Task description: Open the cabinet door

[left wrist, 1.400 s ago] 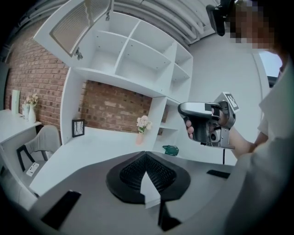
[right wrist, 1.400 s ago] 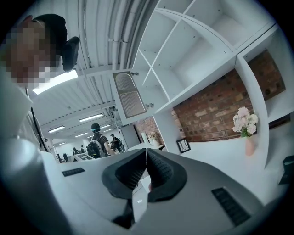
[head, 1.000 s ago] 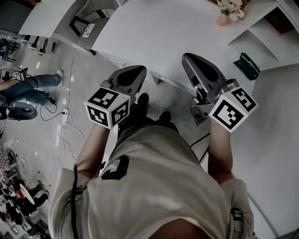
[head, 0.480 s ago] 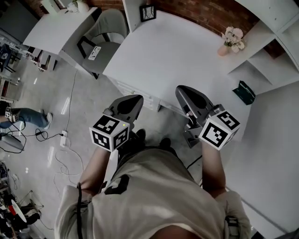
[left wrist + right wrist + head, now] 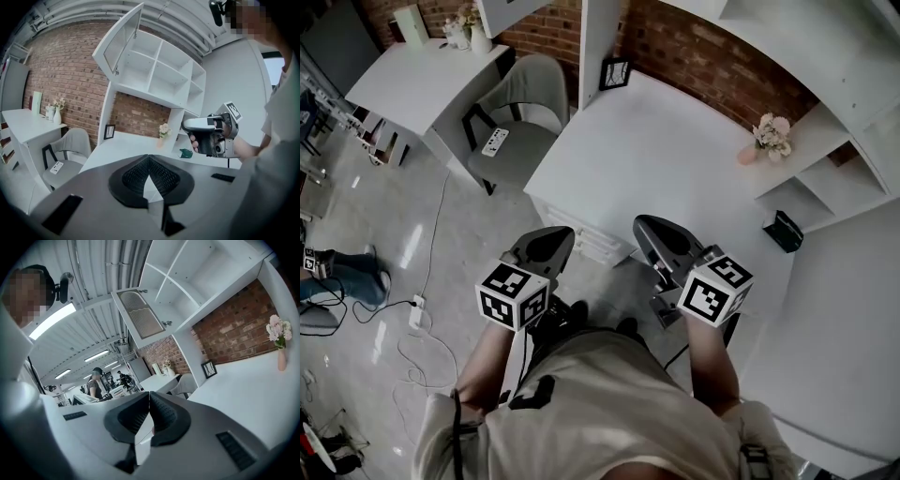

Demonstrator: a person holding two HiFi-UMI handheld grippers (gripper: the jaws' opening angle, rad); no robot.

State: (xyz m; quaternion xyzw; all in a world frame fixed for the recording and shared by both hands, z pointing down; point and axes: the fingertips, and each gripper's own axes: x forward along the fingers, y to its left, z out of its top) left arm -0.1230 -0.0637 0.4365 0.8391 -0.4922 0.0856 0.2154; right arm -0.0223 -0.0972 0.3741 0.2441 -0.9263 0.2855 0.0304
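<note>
Door (image 5: 123,41): one, swung open, upper left of left gripper view, above one desk (image 5: 656,141). Head view, left to right: one chair (image 5: 525,98); left gripper (image 5: 553,234), jaws together, nothing held; right gripper (image 5: 649,227), jaws together, nothing held; one flower vase (image 5: 769,139); one green box (image 5: 783,231) at right.

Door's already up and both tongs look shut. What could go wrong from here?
The door juts out above the desk, easy to strike when reaching up. The vase stands by the shelves, easy to tip when reaching in. Loose cables lie on the floor left of the desk, a trip hazard.
</note>
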